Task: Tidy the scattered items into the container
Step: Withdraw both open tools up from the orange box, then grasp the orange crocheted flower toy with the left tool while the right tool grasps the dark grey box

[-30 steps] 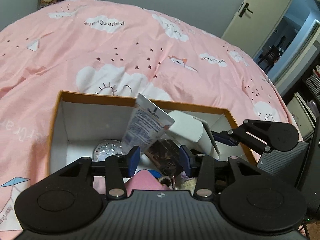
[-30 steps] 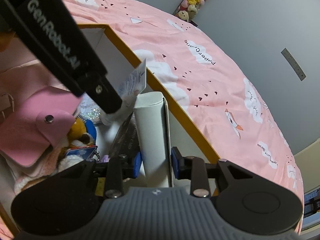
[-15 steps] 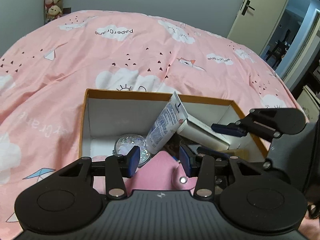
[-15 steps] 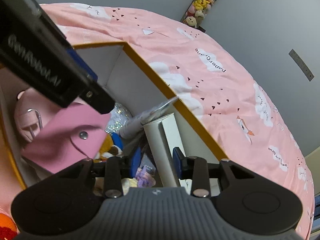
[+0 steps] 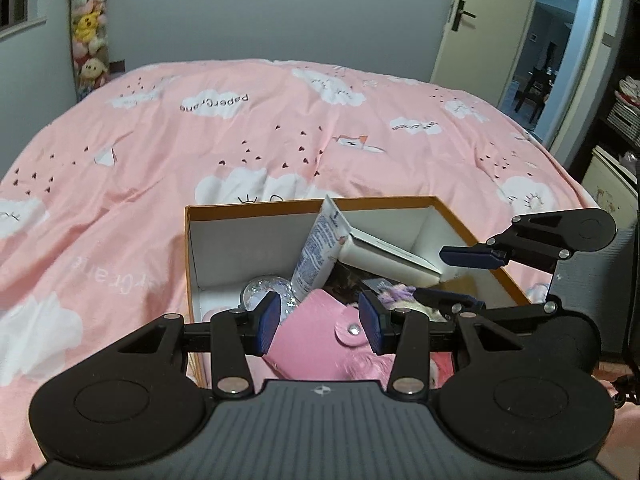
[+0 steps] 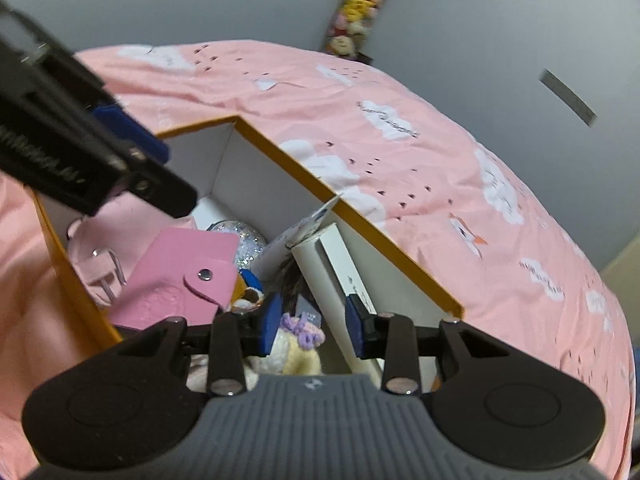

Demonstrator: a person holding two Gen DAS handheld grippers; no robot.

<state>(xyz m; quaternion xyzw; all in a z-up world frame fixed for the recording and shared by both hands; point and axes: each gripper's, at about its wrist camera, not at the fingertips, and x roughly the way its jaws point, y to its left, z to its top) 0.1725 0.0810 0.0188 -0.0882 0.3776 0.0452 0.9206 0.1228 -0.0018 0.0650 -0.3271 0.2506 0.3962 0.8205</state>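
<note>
An orange-rimmed cardboard box (image 5: 256,205) sits on the pink bed and also shows in the right wrist view (image 6: 360,216). Inside lie a pink snap wallet (image 5: 320,320), a white tube (image 5: 320,248), a long white box (image 5: 384,256), a glitter ball (image 5: 260,290) and a plush toy (image 6: 298,344). My left gripper (image 5: 319,322) is open and empty above the box's near side, over the wallet. My right gripper (image 6: 312,330) is open and empty above the box, with the white box (image 6: 332,280) below its fingers.
The pink cloud-print duvet (image 5: 240,132) surrounds the box. A door (image 5: 480,28) stands open at the back right, with shelves (image 5: 624,112) at the far right. Stuffed toys (image 5: 88,40) hang on the wall at the back left.
Both grippers have drawn back and up away from the box. The right gripper has opened and let go of the long white box, which now rests inside the container.
</note>
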